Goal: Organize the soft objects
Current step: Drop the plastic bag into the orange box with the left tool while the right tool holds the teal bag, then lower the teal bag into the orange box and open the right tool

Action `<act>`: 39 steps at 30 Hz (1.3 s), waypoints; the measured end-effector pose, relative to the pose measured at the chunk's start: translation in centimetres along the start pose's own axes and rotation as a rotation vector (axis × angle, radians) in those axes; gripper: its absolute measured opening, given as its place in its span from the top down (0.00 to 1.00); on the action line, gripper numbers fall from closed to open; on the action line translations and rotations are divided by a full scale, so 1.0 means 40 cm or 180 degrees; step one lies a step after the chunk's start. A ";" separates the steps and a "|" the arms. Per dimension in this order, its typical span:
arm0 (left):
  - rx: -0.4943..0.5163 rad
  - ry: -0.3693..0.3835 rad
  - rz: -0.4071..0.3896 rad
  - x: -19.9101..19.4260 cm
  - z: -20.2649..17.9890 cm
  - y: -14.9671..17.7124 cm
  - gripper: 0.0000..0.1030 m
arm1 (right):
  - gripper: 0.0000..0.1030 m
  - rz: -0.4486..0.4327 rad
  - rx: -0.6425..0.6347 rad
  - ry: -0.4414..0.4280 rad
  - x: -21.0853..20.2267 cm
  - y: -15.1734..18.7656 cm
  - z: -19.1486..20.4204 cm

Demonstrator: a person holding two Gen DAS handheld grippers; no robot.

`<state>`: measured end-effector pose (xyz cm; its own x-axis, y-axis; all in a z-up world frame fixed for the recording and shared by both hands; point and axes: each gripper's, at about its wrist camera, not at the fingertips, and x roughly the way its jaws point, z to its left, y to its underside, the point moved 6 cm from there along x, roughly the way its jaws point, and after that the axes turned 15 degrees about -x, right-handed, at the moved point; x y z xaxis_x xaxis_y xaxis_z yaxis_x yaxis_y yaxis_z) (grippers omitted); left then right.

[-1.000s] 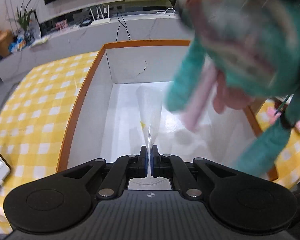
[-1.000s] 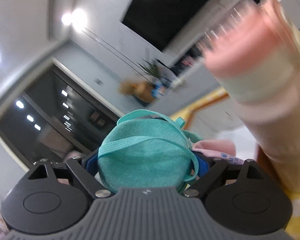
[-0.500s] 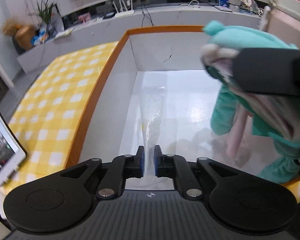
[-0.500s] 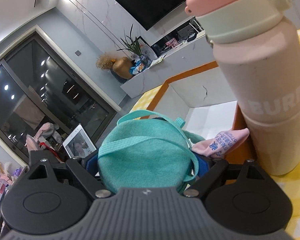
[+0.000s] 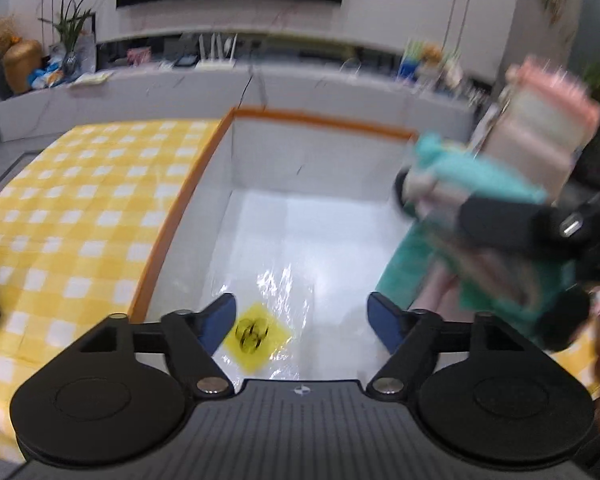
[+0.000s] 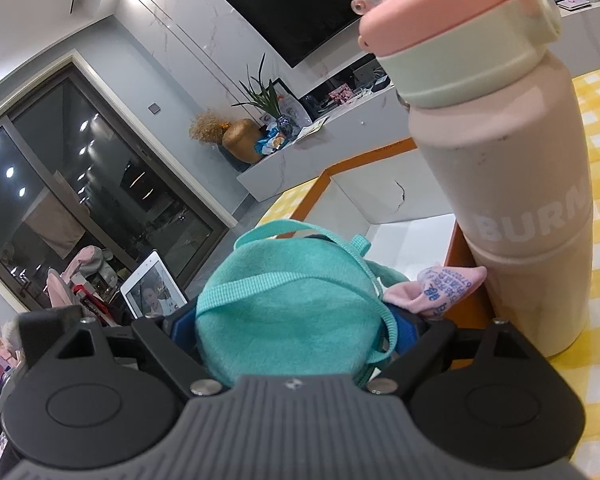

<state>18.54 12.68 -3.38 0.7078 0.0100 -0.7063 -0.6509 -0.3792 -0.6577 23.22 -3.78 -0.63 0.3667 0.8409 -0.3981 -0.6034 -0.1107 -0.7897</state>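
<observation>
Jaws of left gripper (image 5: 302, 318) have just been opening, now wide apart, nothing between. Clear bag (image 5: 278, 312) with yellow label, pinched a second ago, lies loose on box (image 5: 324, 128) floor, lower centre of frame. First item looks delivered. Right gripper (image 6: 290, 326) clamped on teal plush (image 6: 288, 320), at right box edge beside bottle (image 6: 500, 184). Plush seems next in.

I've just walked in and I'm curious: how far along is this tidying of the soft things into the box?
Done: a clear plastic packet with a yellow label lies on the floor of the orange-rimmed box; the left tool has just been opening and holds nothing. In hand: the right tool grips a teal plush toy at the box's edge, beside a pink bottle. Left: lowering the toy in.
</observation>
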 end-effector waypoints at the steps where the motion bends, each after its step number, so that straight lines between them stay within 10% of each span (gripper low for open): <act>1: -0.0034 0.0112 -0.0069 -0.012 -0.001 -0.005 0.12 | 0.15 0.0000 -0.0004 0.0003 0.002 -0.002 -0.003; 8: -0.0181 0.0237 -0.0755 -0.094 0.025 -0.053 0.06 | 0.14 0.0011 -0.0076 0.0051 0.010 -0.006 0.001; 13: -0.0553 0.0232 -0.0778 -0.103 0.070 -0.084 0.06 | 0.14 0.0143 -0.0475 0.0290 0.043 -0.008 0.037; 26: -0.0546 0.0180 -0.0637 -0.087 0.081 -0.075 0.06 | 0.15 0.1243 -0.1917 0.1994 0.226 0.047 0.122; 39: -0.0782 0.0014 -0.0656 -0.094 0.134 -0.086 0.06 | 0.13 0.1361 -0.1860 0.2060 0.225 0.054 0.114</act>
<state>16.63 18.91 0.13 0.8194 0.1061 -0.5633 -0.4084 -0.5815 -0.7036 21.98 5.97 -3.79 0.6222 0.2335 -0.7473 -0.3935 -0.7319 -0.5563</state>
